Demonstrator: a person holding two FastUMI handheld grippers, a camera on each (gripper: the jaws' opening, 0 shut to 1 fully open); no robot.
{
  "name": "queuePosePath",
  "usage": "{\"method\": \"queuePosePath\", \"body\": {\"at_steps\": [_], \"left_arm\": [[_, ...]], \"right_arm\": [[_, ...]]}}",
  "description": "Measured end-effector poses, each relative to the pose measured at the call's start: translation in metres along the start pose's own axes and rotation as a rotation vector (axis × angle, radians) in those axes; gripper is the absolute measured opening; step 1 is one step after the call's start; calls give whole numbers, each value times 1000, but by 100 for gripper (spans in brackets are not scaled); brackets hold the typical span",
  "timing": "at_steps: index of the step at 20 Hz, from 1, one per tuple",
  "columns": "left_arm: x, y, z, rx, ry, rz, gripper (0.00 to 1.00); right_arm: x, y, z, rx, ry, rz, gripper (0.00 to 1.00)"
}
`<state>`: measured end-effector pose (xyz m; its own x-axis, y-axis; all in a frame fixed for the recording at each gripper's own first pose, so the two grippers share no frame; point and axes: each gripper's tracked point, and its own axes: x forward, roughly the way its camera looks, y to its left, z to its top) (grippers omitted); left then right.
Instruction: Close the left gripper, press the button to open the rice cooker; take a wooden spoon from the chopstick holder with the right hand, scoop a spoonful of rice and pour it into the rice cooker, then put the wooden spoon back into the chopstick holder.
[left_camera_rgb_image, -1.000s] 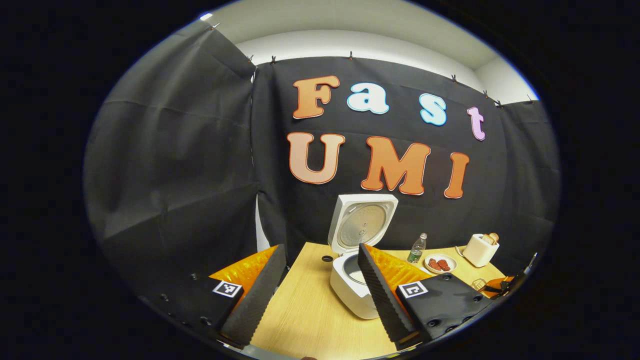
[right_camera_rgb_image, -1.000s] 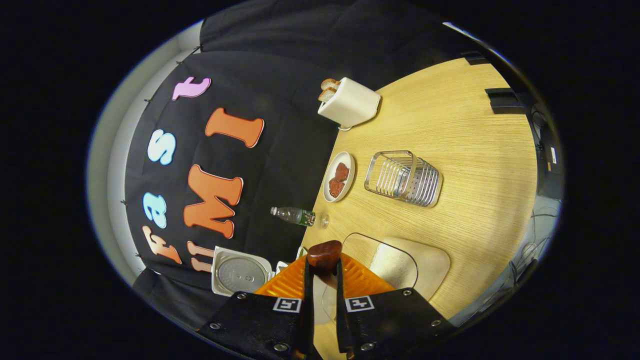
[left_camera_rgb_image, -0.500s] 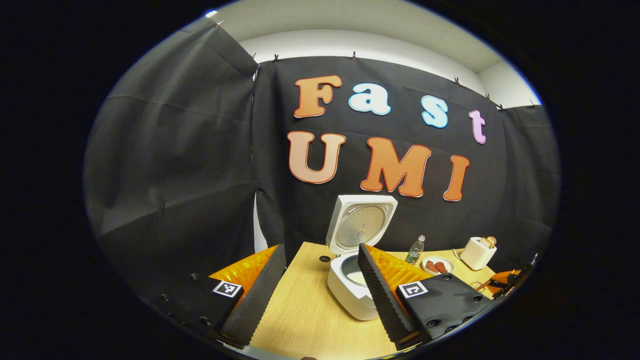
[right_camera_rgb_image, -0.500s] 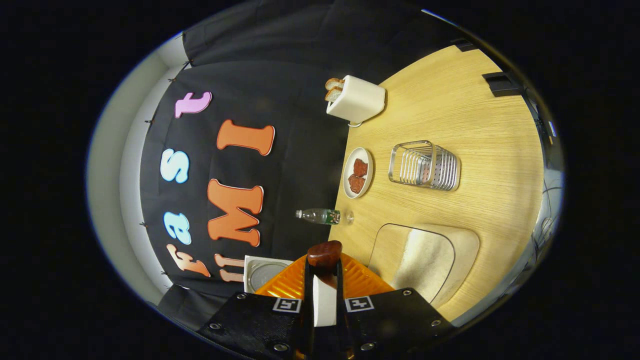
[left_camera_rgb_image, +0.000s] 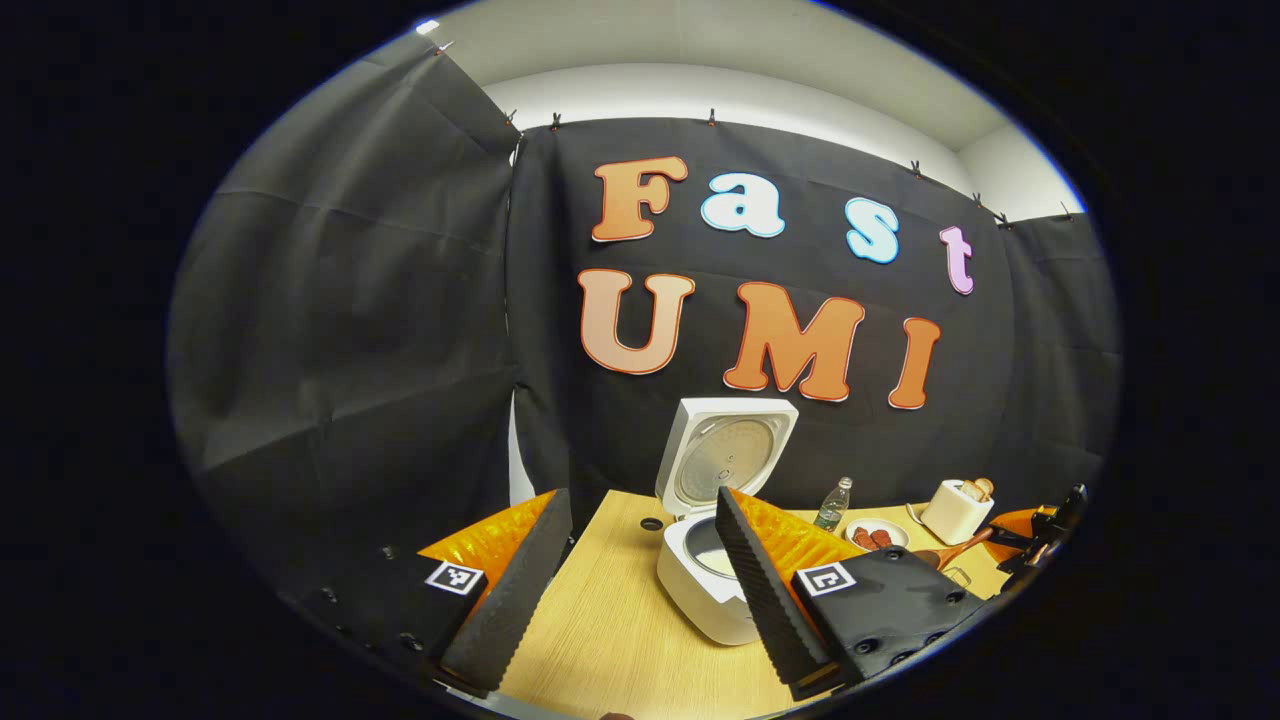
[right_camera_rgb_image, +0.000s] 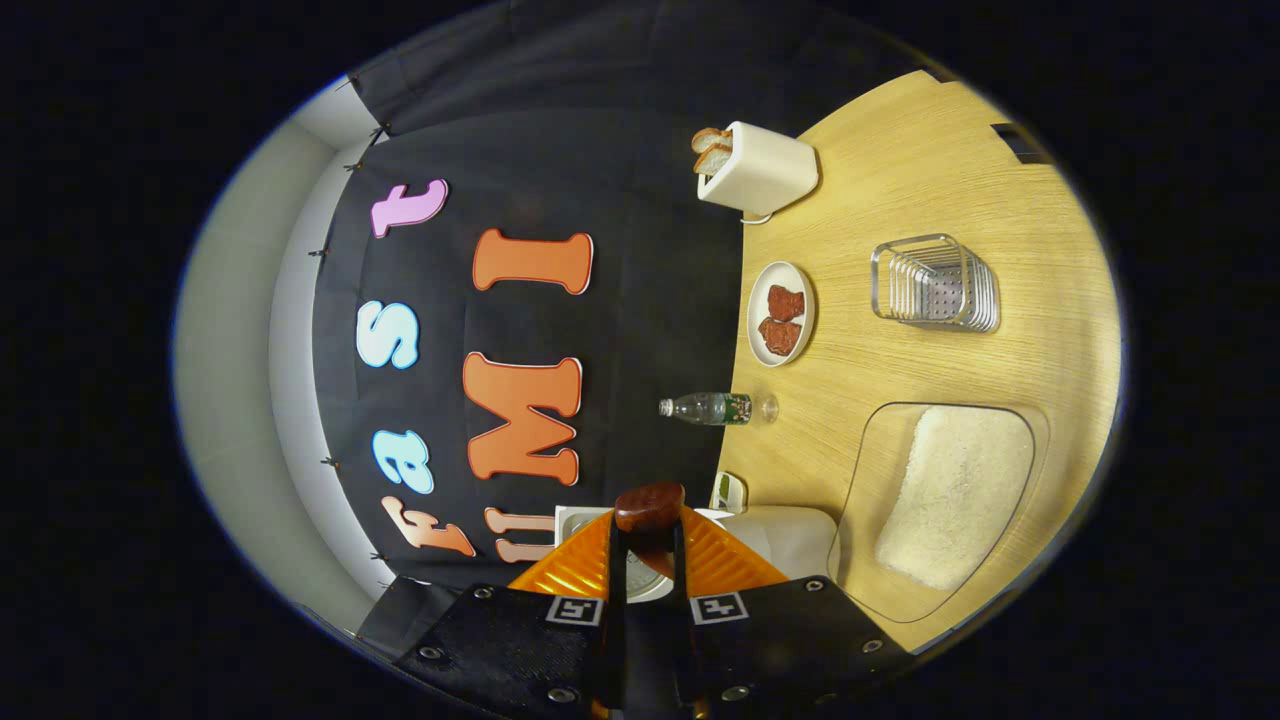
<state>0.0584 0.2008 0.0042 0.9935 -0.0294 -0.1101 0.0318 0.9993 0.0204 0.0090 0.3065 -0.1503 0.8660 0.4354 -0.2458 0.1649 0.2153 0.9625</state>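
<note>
The white rice cooker (left_camera_rgb_image: 700, 600) stands on the wooden table (left_camera_rgb_image: 610, 640) with its lid (left_camera_rgb_image: 725, 455) raised upright. My left gripper (left_camera_rgb_image: 640, 560) hangs open a little short of it, with nothing between its fingers. At the far right of the left gripper view, my right gripper (left_camera_rgb_image: 1040, 525) holds out a wooden spoon (left_camera_rgb_image: 950, 553). In the right gripper view, my right gripper (right_camera_rgb_image: 648, 532) is shut on the wooden spoon (right_camera_rgb_image: 648, 505), and this view is rolled on its side. The cooker (right_camera_rgb_image: 790, 530) lies just under and beside its fingers. I cannot tell whether the spoon carries rice.
A clear container of rice (right_camera_rgb_image: 950, 490) sits next to the cooker. The metal chopstick holder (right_camera_rgb_image: 935, 283), a plate (right_camera_rgb_image: 780, 313) with two dark pieces, a lying-looking bottle (right_camera_rgb_image: 715, 408) and a toaster (right_camera_rgb_image: 760, 170) with bread stand farther along the table (right_camera_rgb_image: 900, 180).
My right gripper has swung with the spoon from over the rice container toward the rice cooker, and now shows with the spoon in the left gripper view. The left gripper has barely moved.
</note>
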Motion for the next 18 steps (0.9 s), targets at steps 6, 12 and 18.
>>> {"method": "queuePosePath", "body": {"at_steps": [6,12,18], "left_arm": [[3,12,2,-9,-9,25,99],[4,30,0,-21,-1,50,99],[0,48,-8,-22,26,81,99]], "right_arm": [[36,38,-25,-15,41,42,18],[84,65,-54,-69,79,70,18],[132,78,-75,-170,88,52,18]]}}
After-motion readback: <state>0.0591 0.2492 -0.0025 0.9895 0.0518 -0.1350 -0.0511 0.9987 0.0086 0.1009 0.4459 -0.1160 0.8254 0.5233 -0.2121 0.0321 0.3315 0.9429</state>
